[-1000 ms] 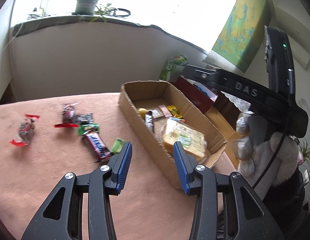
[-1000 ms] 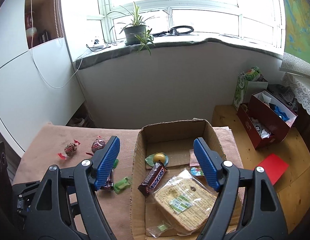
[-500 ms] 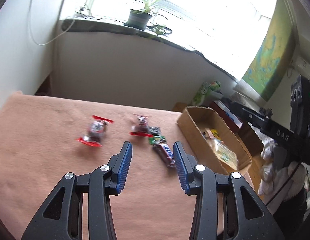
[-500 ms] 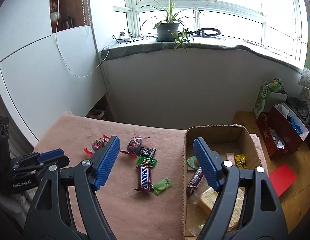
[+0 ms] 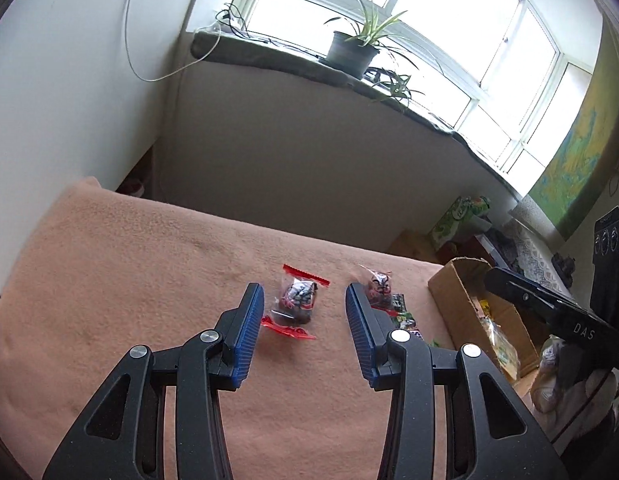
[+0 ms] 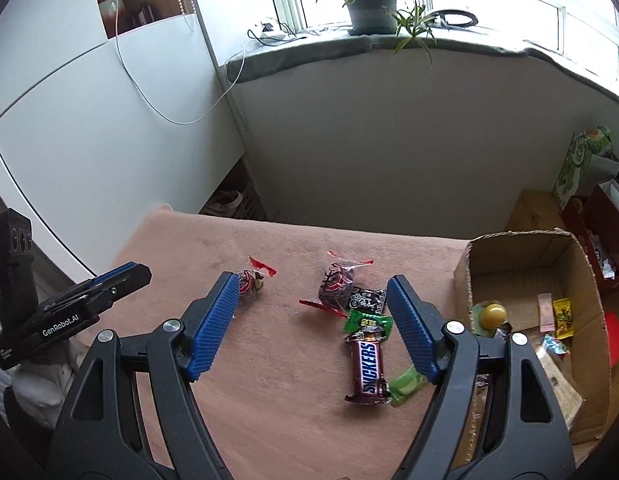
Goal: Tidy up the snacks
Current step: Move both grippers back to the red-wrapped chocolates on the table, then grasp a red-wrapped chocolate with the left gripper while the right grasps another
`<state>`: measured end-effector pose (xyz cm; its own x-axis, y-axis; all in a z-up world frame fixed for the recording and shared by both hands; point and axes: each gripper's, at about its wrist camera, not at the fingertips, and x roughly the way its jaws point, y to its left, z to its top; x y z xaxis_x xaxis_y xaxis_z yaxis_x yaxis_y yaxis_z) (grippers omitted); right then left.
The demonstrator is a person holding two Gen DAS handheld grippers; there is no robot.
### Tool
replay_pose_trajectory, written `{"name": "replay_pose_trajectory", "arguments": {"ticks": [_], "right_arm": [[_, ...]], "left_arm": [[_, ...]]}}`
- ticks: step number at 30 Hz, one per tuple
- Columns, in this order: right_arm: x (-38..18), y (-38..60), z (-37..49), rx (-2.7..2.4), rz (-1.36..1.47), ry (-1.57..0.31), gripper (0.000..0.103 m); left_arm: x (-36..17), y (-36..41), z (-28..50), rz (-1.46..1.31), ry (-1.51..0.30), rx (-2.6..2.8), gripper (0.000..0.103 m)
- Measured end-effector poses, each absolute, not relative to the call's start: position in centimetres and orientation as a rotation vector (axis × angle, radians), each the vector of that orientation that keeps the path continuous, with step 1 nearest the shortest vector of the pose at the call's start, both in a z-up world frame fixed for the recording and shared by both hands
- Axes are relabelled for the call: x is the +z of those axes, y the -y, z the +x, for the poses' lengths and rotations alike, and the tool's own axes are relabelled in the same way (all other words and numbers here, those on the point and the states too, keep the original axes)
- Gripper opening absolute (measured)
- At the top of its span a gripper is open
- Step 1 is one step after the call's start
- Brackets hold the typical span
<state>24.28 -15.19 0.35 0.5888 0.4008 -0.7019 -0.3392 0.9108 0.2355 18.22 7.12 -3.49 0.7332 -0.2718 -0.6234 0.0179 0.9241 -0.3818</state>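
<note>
Left wrist view: left claw (image 5: 305, 334) open wide, holding nothing. Red-ended candy (image 5: 295, 304) straight ahead at 12 o'clock, between the blue tips, on the pink blanket (image 5: 149, 264). Long way pointing away from the claw, toward 12. Second red-ended candy (image 5: 377, 286) at 1 o'clock. Cardboard box (image 5: 455, 294) off at 3 o'clock.

Right wrist view: right claw (image 6: 313, 334) open too, empty. Snickers bar (image 6: 369, 368) at 5 o'clock from the middle, lying lengthwise toward 12. Two red-ended candies, one Snickers, one black packet (image 6: 365, 298), two green sweets outside the box. Left claw nearer the far-left candy.
</note>
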Motion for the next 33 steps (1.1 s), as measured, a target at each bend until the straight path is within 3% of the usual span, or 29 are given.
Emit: {"name": "replay_pose_trajectory", "arguments": {"ticks": [18, 21, 26, 30, 33], "right_arm": [[-9.2, 13.0, 32.5, 0.342, 0.136, -1.066, 0.078], [-10.0, 12.9, 33.1, 0.342, 0.139, -1.084, 0.07], [-10.8, 12.3, 33.7, 0.345, 0.125, -1.098, 0.068], [-10.9, 11.9, 33.8, 0.34, 0.103, -1.097, 0.058], [-10.9, 11.4, 33.8, 0.346, 0.095, -1.098, 0.056]], "left_arm": [[-9.1, -3.5, 24.3, -0.28, -0.884, -0.203, 0.041], [-9.8, -2.8, 24.8, -0.258, -0.9, -0.203, 0.041], [-10.6, -2.4, 25.6, -0.233, -0.914, -0.195, 0.041], [-11.1, -2.5, 25.6, -0.228, -0.922, -0.191, 0.041], [-11.5, -2.6, 25.9, -0.228, -0.926, -0.181, 0.041]]}}
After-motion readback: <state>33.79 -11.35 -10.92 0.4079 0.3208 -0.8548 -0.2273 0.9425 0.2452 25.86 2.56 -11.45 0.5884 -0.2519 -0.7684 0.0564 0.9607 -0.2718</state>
